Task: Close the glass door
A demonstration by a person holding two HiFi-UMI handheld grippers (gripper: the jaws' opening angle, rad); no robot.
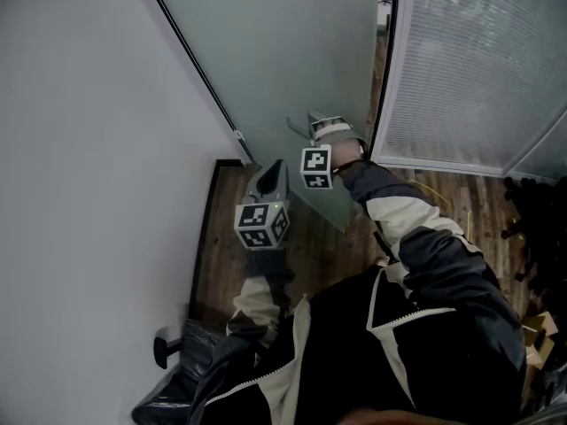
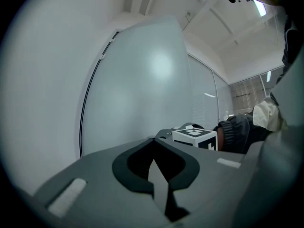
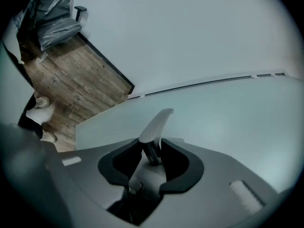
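Note:
The frosted glass door (image 1: pixel 292 51) stands ahead, its lower edge over the wooden floor. Its metal lever door handle (image 1: pixel 301 127) sticks out near the door's free edge. My right gripper (image 1: pixel 326 131) reaches to it. In the right gripper view the door handle (image 3: pixel 156 125) sits between the dark pads, and my right gripper (image 3: pixel 153 152) is shut on its stem against the glass door (image 3: pixel 228 113). My left gripper (image 1: pixel 275 171) hangs lower and to the left, pointing at the glass door (image 2: pixel 142 89). The left gripper (image 2: pixel 153 158) is shut and holds nothing.
A white wall (image 1: pixel 89 149) runs along the left, with a black skirting at the floor (image 1: pixel 310 246). A slatted glass partition (image 1: pixel 478 60) and a dark frame post (image 1: pixel 383 69) stand right of the door. A black bagged thing (image 1: pixel 177 370) lies behind at lower left; dark clutter (image 1: pixel 532 220) is at the right.

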